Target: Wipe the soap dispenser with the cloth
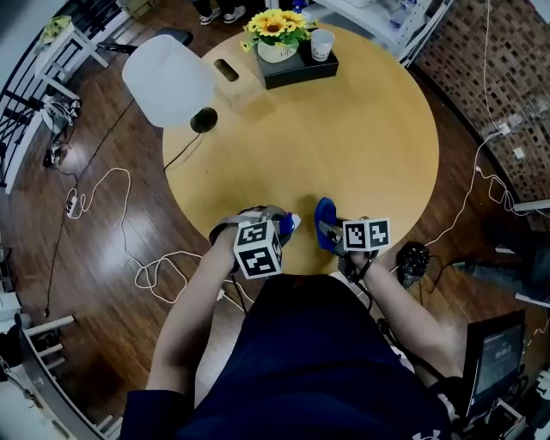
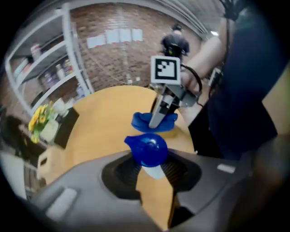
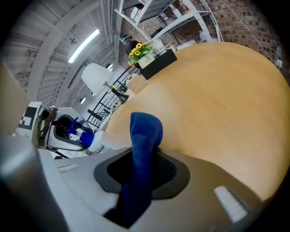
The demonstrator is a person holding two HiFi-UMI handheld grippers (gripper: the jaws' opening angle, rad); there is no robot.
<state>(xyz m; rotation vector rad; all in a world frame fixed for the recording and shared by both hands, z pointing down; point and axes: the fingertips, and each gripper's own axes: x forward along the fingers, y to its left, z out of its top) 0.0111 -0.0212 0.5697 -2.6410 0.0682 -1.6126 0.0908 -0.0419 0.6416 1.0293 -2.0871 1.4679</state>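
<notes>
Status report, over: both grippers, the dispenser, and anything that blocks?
Left gripper shut on dispenser. Right gripper shut on cloth. Cloth and dispenser apart, no wiping yet. Nothing between them.

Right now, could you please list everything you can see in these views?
Table: one, light wood, round, centre.
Soap dispenser: one, white with blue pump, near table edge.
Cloth: one, blue, beside the dispenser.
Tray: one, black, far edge.
Sunflowers: one bunch, yellow, in a white pot on the tray.
Cup: one, white, on the tray.
Lamp: one, white shade, black base, far left of the table.
Cables: several, white and black, on the floor.
Left claw: one, grey, shut on the soap dispenser.
Right claw: one, grey, shut on the cloth.
</notes>
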